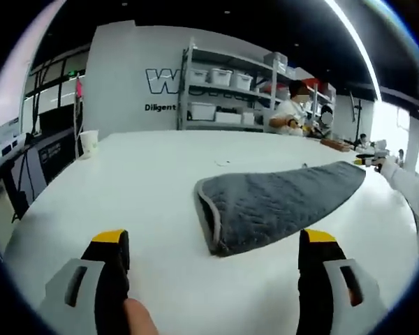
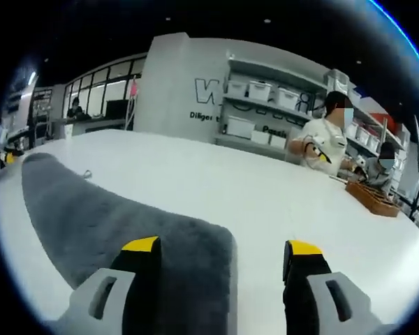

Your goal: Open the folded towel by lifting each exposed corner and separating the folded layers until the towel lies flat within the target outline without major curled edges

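Observation:
A grey folded towel [image 1: 272, 202] lies on the white table [image 1: 146, 181], its near corner with a light hem showing two stacked layers. My left gripper [image 1: 213, 255] is open, hovering just short of that corner with nothing between its yellow-tipped fingers. From the right gripper view the same towel [image 2: 105, 223] stretches away to the left, and my right gripper [image 2: 220, 262] is open over its near end, left finger above the fabric, right finger above bare table. The other gripper's yellow tip [image 1: 366, 160] and a white sleeve [image 1: 412, 192] show at the towel's far end.
A white paper cup [image 1: 89, 143] stands at the table's far left edge. A person [image 2: 325, 143] sits at the far side beside a brown tray [image 2: 373, 195]. Shelves with white bins [image 1: 223, 94] line the back wall. A small dark object [image 2: 87, 174] lies on the table past the towel.

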A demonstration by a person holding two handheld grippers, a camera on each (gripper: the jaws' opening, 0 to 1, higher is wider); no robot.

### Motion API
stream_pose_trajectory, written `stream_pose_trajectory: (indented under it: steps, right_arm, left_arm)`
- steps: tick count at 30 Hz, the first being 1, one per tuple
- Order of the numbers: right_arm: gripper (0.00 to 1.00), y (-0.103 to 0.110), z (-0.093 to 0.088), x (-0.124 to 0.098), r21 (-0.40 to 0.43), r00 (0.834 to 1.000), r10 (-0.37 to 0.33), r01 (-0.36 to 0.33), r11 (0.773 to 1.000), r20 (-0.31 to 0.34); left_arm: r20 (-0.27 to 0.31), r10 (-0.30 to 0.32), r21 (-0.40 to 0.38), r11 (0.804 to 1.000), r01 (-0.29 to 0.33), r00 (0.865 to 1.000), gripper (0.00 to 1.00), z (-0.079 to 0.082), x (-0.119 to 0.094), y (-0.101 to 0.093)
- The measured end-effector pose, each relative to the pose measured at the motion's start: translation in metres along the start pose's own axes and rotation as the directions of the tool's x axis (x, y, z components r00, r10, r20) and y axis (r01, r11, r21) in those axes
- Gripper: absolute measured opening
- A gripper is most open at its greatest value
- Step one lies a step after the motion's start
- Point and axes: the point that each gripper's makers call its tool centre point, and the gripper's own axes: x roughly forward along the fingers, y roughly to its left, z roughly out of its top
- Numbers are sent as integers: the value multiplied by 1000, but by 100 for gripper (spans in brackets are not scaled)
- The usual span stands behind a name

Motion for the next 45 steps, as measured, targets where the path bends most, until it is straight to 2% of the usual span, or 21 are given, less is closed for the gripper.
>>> stream_pose_trajectory:
  steps: [5,7,10,13,15,17,19,21,26,30,35,38,41,42,43,45]
  right_arm:
    - [50,1,0,20,54,1000,5,-5,999,-7]
    - [45,-1,-1,30,44,1000,-4,5,999,-16]
    - [38,-4,-12,40,-3,997,-27,27,1000,-69]
    - [24,-8,-21,47,-3,994,-42,42,999,-103]
    - [15,-7,-23,48,-21,994,-40,38,999,-102]
    - [10,-6,-24,49,-36,994,-33,29,999,-107]
    - [9,-6,-24,49,-60,993,-34,28,998,-111]
    - [3,-5,-23,46,-77,993,-34,25,997,-110]
    - [0,-4,-14,40,-105,996,-26,17,994,-86]
    - [0,0,4,28,-171,1000,-3,0,985,-18]
    - [0,10,26,1,-172,996,64,-51,984,66]
    - [0,21,37,-24,-120,981,143,-128,984,129]
    - [0,34,45,-42,-108,951,246,-229,967,186]
    - [0,49,49,-66,-102,908,345,-330,938,238]
    - [0,50,49,-68,-98,905,353,-339,936,239]
    - [0,58,44,-87,-112,879,412,-397,911,240]
  left_arm:
    - [-2,-5,-4,1000,5,1000,100,-1,2,0]
    - [3,-8,-2,1000,8,1000,100,0,2,-1]
    - [2,-10,2,1000,10,1000,100,0,3,-2]
    - [3,-16,-2,1000,16,1000,100,0,3,-4]
    - [4,-19,-3,1000,19,1000,100,1,3,-4]
    - [6,-20,-2,1000,20,1000,100,1,4,-4]
    - [6,-23,0,1000,23,1000,100,1,4,-5]
    - [2,-24,-1,1000,24,1000,100,1,5,-5]
    - [-4,-26,0,1000,26,1000,99,0,7,-6]
    - [-4,-27,-1,1000,27,1000,99,0,8,-4]
    - [-1,-30,1,1000,30,1000,99,1,8,-6]
    - [0,-30,2,1000,30,1000,99,1,7,-7]
    - [7,-35,3,999,35,999,99,2,6,-10]
    - [14,-40,4,999,40,999,99,4,6,-11]
    - [21,-45,6,999,45,999,98,6,6,-12]
    - [26,-48,6,999,47,999,98,6,6,-14]
